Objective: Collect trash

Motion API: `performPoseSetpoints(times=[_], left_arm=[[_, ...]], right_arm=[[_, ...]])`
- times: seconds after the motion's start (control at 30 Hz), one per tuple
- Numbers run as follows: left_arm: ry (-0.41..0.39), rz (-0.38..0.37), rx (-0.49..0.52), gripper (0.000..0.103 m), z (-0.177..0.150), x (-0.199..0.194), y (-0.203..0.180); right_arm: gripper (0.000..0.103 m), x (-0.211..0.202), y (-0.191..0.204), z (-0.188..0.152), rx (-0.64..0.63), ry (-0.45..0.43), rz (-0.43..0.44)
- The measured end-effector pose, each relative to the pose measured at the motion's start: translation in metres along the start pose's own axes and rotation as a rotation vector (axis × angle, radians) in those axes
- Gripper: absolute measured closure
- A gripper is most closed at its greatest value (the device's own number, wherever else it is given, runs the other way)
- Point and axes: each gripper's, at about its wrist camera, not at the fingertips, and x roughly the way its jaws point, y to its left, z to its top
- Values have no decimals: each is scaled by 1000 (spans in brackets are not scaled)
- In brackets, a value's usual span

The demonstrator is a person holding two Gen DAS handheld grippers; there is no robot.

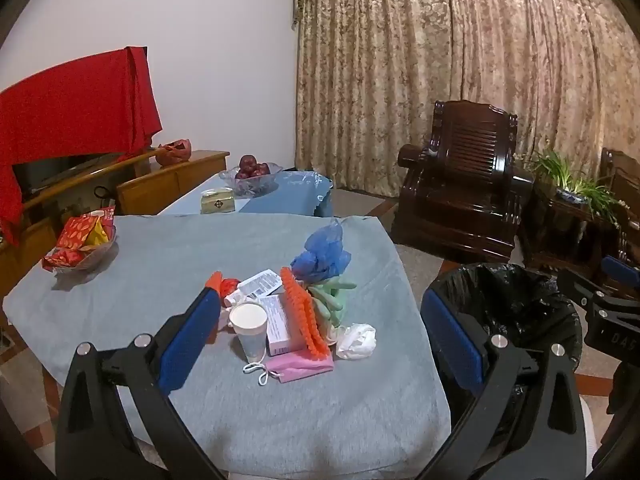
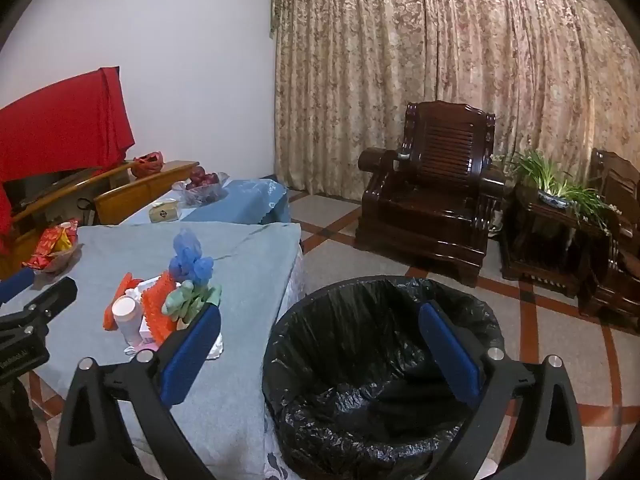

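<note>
Both grippers hang wide open and empty at the near edge of a grey-covered table [image 1: 168, 264], apparently at the outset of a clean-up. The left gripper [image 1: 320, 320] faces a heap of trash [image 1: 288, 312] lying near the table's right edge: a paper cup [image 1: 250, 330], a small box [image 1: 282, 326], a pink mask [image 1: 300, 366], an orange comb-like strip [image 1: 302, 312], a green glove [image 1: 330, 298], a blue bag [image 1: 322, 256] and a crumpled white wad [image 1: 356, 340], all touching or overlapping. The cup stands upright at the heap's near side, between the fingers' line of approach, and looks the likeliest first pick. The right gripper [image 2: 320, 344] hovers over a bin [image 2: 380, 368] lined with a black bag, set on the floor just beside the table's right edge, seemingly so that items can be carried across in a short move. The liner appears empty, suggesting nothing has been collected yet. A basket of red packets [image 1: 82, 240] at the far left corner sits well apart from the heap and is probably not trash.
</note>
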Motion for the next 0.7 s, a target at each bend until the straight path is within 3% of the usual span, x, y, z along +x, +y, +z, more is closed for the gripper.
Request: performPoseSetpoints(times=[0.7], left_arm=[[7, 2, -2, 5, -6, 5, 5]], right_arm=[[6, 1, 2, -1, -12, 0, -3]])
